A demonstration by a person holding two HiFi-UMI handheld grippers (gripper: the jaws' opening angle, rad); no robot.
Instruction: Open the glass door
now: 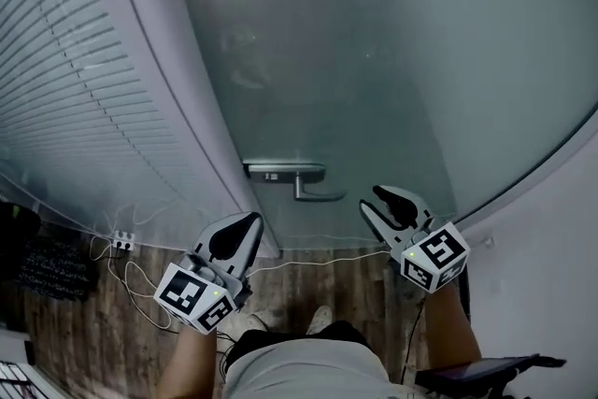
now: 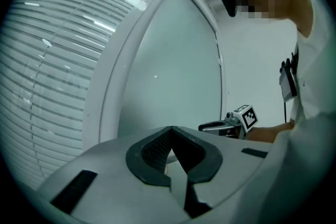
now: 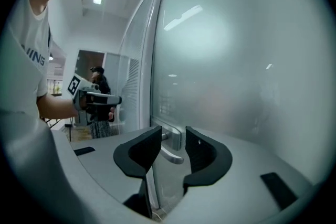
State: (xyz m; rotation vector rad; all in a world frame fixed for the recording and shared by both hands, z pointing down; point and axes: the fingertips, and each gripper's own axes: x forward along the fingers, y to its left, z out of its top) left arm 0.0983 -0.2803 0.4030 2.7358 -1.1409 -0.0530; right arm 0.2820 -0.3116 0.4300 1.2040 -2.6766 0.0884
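Frosted glass door (image 1: pixel 392 61) stands shut, its handle (image 1: pixel 299 180) low by the left edge. The right gripper (image 1: pixel 372 199) is released and empty, jaws framing the handle from short of it, seemingly to clasp it. The left gripper (image 1: pixel 252 220), clenched on nothing, hangs aside.

Wears a white short-sleeved shirt (image 1: pixel 308 367). Ends in a left claw (image 1: pixel 250 220) and a right claw (image 1: pixel 371 199): grey shells, black pads, white cubes (image 1: pixel 198 294) with black square markers.

Glass door (image 1: pixel 392 61), lever handle (image 1: pixel 299 177) mid-frame; left claw (image 1: pixel 249 221) at its seven o'clock, right claw (image 1: pixel 371 199), jaws apart, at four o'clock.
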